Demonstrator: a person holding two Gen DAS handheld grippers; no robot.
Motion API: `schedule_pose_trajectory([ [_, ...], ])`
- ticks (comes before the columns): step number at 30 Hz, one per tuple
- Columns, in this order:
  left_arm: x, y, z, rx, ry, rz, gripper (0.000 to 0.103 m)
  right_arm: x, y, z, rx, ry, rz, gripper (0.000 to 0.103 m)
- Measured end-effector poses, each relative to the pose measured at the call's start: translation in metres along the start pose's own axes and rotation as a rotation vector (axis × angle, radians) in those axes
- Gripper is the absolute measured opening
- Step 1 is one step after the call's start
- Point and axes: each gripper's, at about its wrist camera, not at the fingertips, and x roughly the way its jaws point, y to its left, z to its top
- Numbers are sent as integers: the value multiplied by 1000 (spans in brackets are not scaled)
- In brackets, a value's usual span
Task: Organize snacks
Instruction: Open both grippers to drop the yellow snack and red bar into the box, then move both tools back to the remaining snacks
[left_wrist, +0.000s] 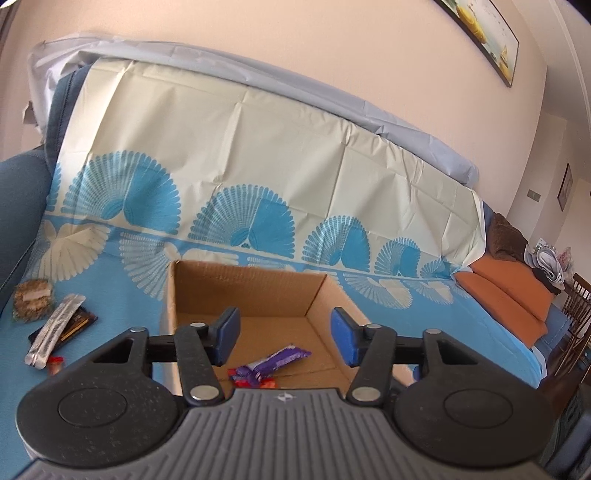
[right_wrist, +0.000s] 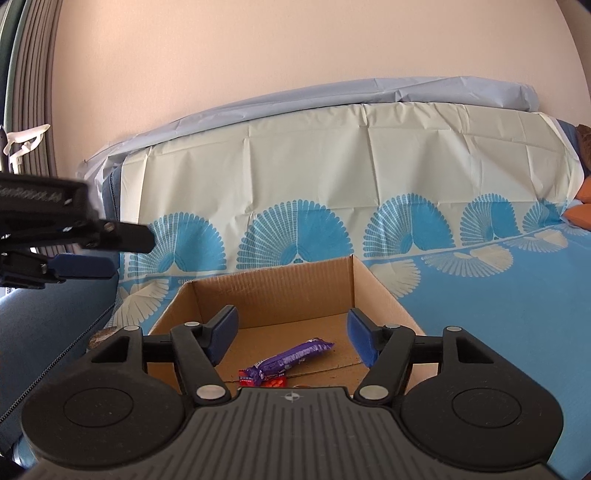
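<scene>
Hovering over the cardboard box (left_wrist: 207, 291), our left gripper (left_wrist: 284, 341) and right gripper (right_wrist: 291, 341) both gape, holding nothing. Inside the box lies a purple snack bar (right_wrist: 295, 355).

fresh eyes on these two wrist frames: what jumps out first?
The open cardboard box sits dead centre on the blue fan-print cover, with a purple snack bar lying on its floor beside a small red wrapper. Both sets of tongs, left and right, hang open and empty over the box. Left of the box, outside it, lie a silver sachet, a dark bar and a grainy snack pack.
</scene>
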Motion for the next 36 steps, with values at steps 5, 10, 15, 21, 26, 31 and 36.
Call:
schedule_pose_trajectory([
  [5, -16, 38, -24, -53, 57, 30, 37, 3, 7, -2, -27, 21, -23, 65],
  [10, -38, 75, -42, -84, 81, 73, 31, -2, 18, -2, -47, 25, -38, 61],
  [15, -66, 104, -49, -69, 79, 104, 31, -12, 36, -1, -82, 14, -35, 49],
  [21, -89, 128, -47, 112, 30, 169, 31, -12, 55, 2, -124, 30, -5, 30],
  [26, -101, 151, -39, 185, -23, 189, 31, -11, 75, 2, -162, 40, 12, 29],
  [31, -92, 168, -39, 181, -23, 182, 31, -12, 93, 1, -209, 41, 32, 29],
  [36, -73, 191, -50, 110, 9, 172, 31, -11, 110, -4, -264, 34, 44, 29],
])
